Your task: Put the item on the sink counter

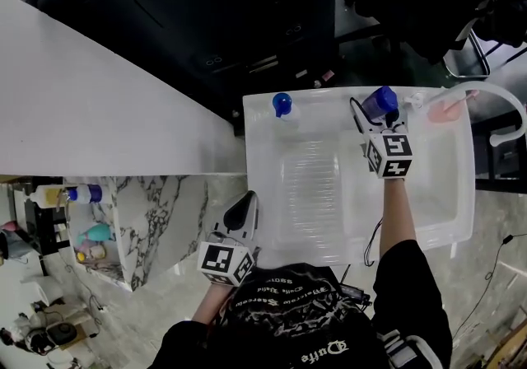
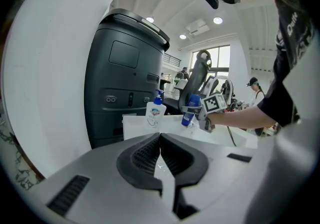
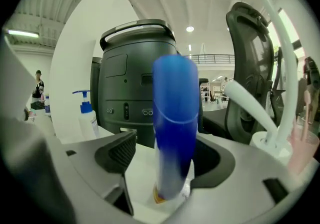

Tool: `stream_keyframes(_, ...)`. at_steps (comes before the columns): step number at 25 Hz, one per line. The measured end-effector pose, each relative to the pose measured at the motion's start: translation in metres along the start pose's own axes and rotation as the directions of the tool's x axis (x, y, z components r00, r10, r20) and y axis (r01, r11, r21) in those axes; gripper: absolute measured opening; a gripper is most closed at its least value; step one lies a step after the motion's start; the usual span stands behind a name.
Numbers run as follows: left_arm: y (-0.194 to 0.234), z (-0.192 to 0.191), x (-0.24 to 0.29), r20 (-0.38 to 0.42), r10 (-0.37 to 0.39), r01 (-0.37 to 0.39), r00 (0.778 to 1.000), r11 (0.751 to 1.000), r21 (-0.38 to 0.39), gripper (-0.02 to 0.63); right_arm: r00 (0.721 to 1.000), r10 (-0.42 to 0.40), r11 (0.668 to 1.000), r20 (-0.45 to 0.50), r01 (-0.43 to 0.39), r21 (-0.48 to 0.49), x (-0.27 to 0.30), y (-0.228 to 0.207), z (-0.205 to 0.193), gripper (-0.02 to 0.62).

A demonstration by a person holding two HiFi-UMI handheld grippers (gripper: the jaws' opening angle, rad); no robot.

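A blue-capped bottle (image 1: 380, 102) stands upright on the white sink counter (image 1: 263, 124), at the back rim beside the faucet. My right gripper (image 1: 380, 122) is around it with the jaws spread; in the right gripper view the bottle (image 3: 174, 133) fills the gap, and the left pad (image 3: 120, 155) stands clear of it. The left gripper view shows the same bottle (image 2: 190, 110) far off. My left gripper (image 1: 245, 207) hangs low by my body, off the sink's near left corner, its jaws (image 2: 160, 140) closed together and empty.
A white pump soap bottle (image 1: 282, 104) stands at the counter's back left. The curved white faucet (image 1: 494, 100) and a pink cup (image 1: 449, 109) are at the back right. A tall dark machine (image 1: 206, 13) stands behind. A marble shelf (image 1: 156, 219) holds small bottles.
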State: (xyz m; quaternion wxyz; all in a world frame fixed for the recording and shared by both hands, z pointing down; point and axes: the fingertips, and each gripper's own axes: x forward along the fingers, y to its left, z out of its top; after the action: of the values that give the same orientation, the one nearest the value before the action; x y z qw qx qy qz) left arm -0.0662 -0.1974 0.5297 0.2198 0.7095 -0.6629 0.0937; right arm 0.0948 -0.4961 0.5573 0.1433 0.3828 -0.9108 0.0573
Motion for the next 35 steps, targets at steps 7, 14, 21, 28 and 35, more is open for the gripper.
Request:
stream_keyframes(7, -0.004, 0.005, -0.002, 0.019, -0.079, 0.079, 0.997, 0.997, 0.012, 0.006, 0.996, -0.084, 0.995, 0.040, 0.082, 0.055, -0.043, 0.002, 0.015, 0.331)
stream_keyframes(14, -0.004, 0.013, -0.012, 0.049, -0.166, 0.164, 0.985, 0.986, 0.038, 0.006, 0.986, -0.157, 0.987, 0.049, 0.156, 0.031, -0.097, 0.026, 0.034, 0.331)
stream_keyframes(21, -0.008, 0.026, -0.025, 0.086, -0.277, 0.269, 0.957, 0.959, 0.092, 0.007, 0.976, -0.204, 0.979, 0.078, 0.201, 0.044, -0.150, 0.072, 0.054, 0.331)
stream_keyframes(28, -0.011, 0.036, -0.040, 0.104, -0.376, 0.359, 0.921, 0.921, 0.151, 0.006, 0.968, -0.241, 0.968, 0.070, 0.234, 0.092, -0.194, 0.129, 0.052, 0.328)
stream_keyframes(35, -0.008, 0.028, -0.049, 0.089, -0.450, 0.432, 0.889, 0.886, 0.171, 0.006, 0.950, -0.307, 0.942, 0.059, 0.294, 0.164, -0.221, 0.172, 0.031, 0.327)
